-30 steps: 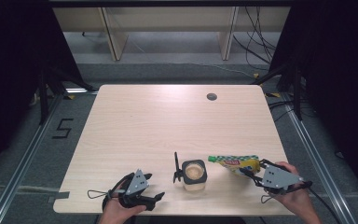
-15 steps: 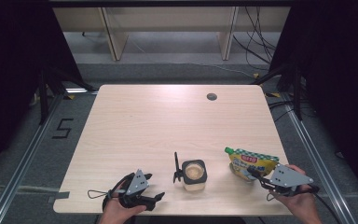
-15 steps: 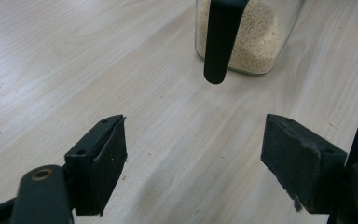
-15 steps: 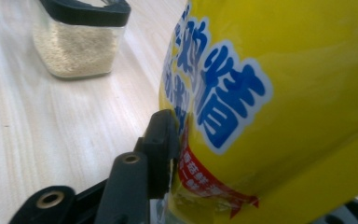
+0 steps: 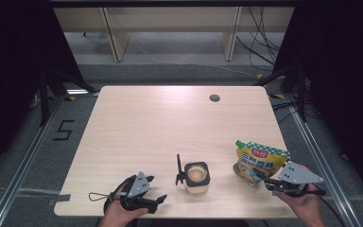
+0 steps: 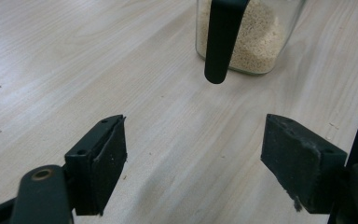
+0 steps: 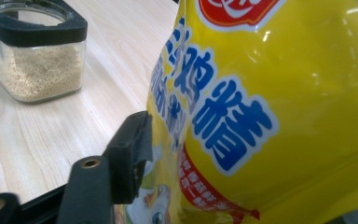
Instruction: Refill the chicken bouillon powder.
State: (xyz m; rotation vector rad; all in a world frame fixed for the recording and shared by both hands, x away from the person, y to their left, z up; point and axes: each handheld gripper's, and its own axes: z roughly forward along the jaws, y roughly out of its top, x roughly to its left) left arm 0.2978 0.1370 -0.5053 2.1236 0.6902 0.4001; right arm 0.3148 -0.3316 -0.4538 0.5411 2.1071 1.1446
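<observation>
On the table (image 5: 170, 123), the yellow pouch (image 5: 259, 160) hides the right claw's (image 5: 260, 176) far jaw (seemingly just opened, pouch between).

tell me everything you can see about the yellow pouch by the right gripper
The yellow pouch is a glossy, soft plastic bag with a green-and-white checked top edge, a red logo and large blue characters printed on its front. It stands upright on the table near the front right edge, right of the glass jar. The right gripper is at its base; its jaws have just been opening, the pouch between them and one pad beside its surface.
</observation>
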